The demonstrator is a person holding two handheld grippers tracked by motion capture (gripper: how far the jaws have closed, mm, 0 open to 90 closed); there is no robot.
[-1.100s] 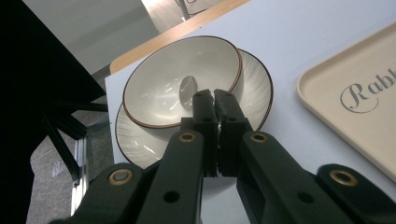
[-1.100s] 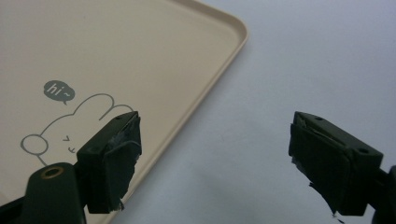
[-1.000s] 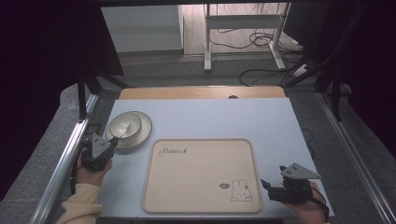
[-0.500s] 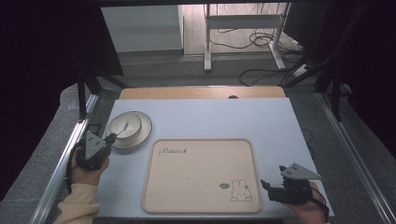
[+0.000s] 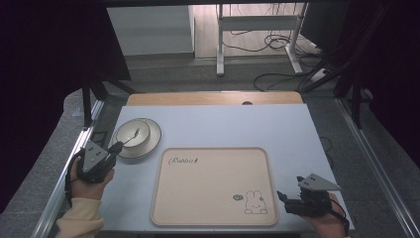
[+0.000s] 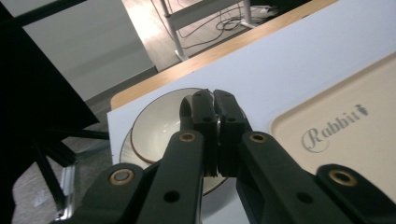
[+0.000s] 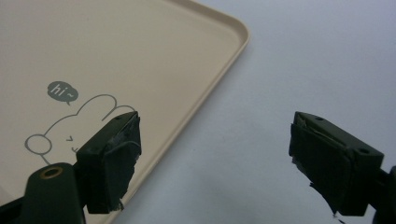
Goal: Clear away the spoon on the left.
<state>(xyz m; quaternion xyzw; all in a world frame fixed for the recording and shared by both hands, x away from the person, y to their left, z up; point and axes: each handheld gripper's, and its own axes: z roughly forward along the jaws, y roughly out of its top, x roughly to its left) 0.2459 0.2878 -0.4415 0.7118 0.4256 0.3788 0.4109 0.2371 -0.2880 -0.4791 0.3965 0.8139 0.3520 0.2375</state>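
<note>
A cream bowl [image 5: 132, 132] sits on a matching plate [image 5: 151, 141] at the table's left, with a small dark thing inside it. My left gripper [image 5: 117, 147] is just off the plate's near left edge and points at it. In the left gripper view its jaws [image 6: 215, 100] are pressed together with nothing between them, in front of the bowl [image 6: 156, 123]. A beige tray [image 5: 213, 186] with a rabbit drawing lies in the middle. My right gripper [image 5: 282, 196] stands open at the tray's near right corner. One of its fingers [image 7: 114, 158] is over the tray [image 7: 116, 56] and the other over the table.
The pale blue table top [image 5: 237, 124] ends in a wooden strip [image 5: 213, 98] at the far side. Metal frame rails [image 5: 366, 153] run along both sides. Beyond the table are a desk leg [image 5: 219, 49] and cables [image 5: 267, 44] on the floor.
My left gripper has shifted slightly left, away from the plate, still shut. The right gripper has not moved.
</note>
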